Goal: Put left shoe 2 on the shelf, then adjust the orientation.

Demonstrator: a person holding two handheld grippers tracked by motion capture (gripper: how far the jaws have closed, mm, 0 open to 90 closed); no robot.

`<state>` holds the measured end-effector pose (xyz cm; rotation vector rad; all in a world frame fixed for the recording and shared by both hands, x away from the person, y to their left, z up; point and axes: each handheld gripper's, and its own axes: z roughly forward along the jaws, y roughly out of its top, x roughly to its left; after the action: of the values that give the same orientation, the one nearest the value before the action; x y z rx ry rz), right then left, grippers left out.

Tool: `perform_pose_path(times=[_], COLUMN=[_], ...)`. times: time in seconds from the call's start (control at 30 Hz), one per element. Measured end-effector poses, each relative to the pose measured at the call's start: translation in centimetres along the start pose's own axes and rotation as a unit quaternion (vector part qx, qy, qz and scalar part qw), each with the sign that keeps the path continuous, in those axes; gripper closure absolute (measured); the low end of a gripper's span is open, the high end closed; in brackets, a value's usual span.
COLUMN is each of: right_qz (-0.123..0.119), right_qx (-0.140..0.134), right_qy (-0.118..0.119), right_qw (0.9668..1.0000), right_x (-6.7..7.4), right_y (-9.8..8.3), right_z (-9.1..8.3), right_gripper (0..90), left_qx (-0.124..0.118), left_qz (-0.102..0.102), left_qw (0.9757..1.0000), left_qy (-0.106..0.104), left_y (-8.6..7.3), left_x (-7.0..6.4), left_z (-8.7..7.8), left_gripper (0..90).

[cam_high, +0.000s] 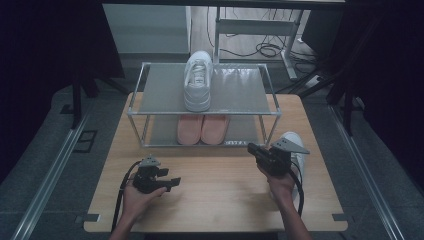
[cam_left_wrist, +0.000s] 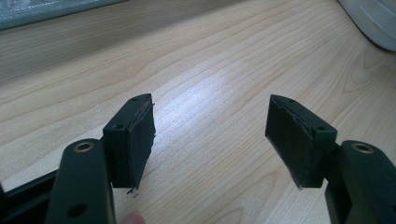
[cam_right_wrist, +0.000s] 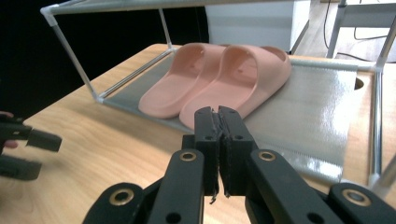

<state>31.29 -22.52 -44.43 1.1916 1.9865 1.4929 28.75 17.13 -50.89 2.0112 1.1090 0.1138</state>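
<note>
A wire shoe rack (cam_high: pixel 136 107) stands at the table's far side. One white sneaker (cam_high: pixel 198 80) sits on its top shelf, and a pair of pink slippers (cam_high: pixel 202 129) (cam_right_wrist: pixel 219 84) lies on the lower shelf. A second white sneaker (cam_high: pixel 296 146) lies on the table at the right; its sole (cam_left_wrist: pixel 373 18) shows in the left gripper view. My right gripper (cam_high: pixel 251 148) (cam_right_wrist: pixel 218 112) is shut with nothing in it, hovering beside that sneaker and pointing at the slippers. My left gripper (cam_high: pixel 175 181) (cam_left_wrist: pixel 211 100) is open over bare wood at the front left.
The wooden table (cam_high: pixel 215 200) has room between the grippers and in front of the rack. A white cabinet (cam_high: pixel 145 27), desk legs and cables (cam_high: pixel 265 47) stand on the floor behind the table. Metal rails (cam_high: pixel 50 180) run along the floor at both sides.
</note>
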Motion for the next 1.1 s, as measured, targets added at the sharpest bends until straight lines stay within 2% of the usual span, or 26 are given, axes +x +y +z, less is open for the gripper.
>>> perform_pose_path(times=[0.2,0.4,0.6,1.1], right_qz=[-0.002,-0.014,-0.008,-0.001], right_qx=[0.005,0.016,0.019,0.030], right_qy=[-0.002,-0.007,-0.018,-0.017], right_qw=[1.0000,0.9997,0.9996,0.9994], right_x=[0.0,0.0,-0.5,-0.8], right_y=[-1.0,-2.4,-3.5,-4.1], right_z=[-1.5,-3.4,-5.2,-5.6], right_gripper=[86.2,88.0,88.4,89.4], left_qx=[0.000,0.001,-0.002,-0.005], left_qz=[0.001,0.001,0.003,0.000], left_qw=[1.0000,1.0000,1.0000,1.0000], left_qy=[-0.001,-0.001,-0.002,-0.002], left_y=[0.0,0.0,0.1,0.1], left_x=[-0.1,-0.1,-0.3,0.0], left_z=[0.0,0.0,-0.1,-0.4], left_gripper=[33.2,33.3,33.3,33.3])
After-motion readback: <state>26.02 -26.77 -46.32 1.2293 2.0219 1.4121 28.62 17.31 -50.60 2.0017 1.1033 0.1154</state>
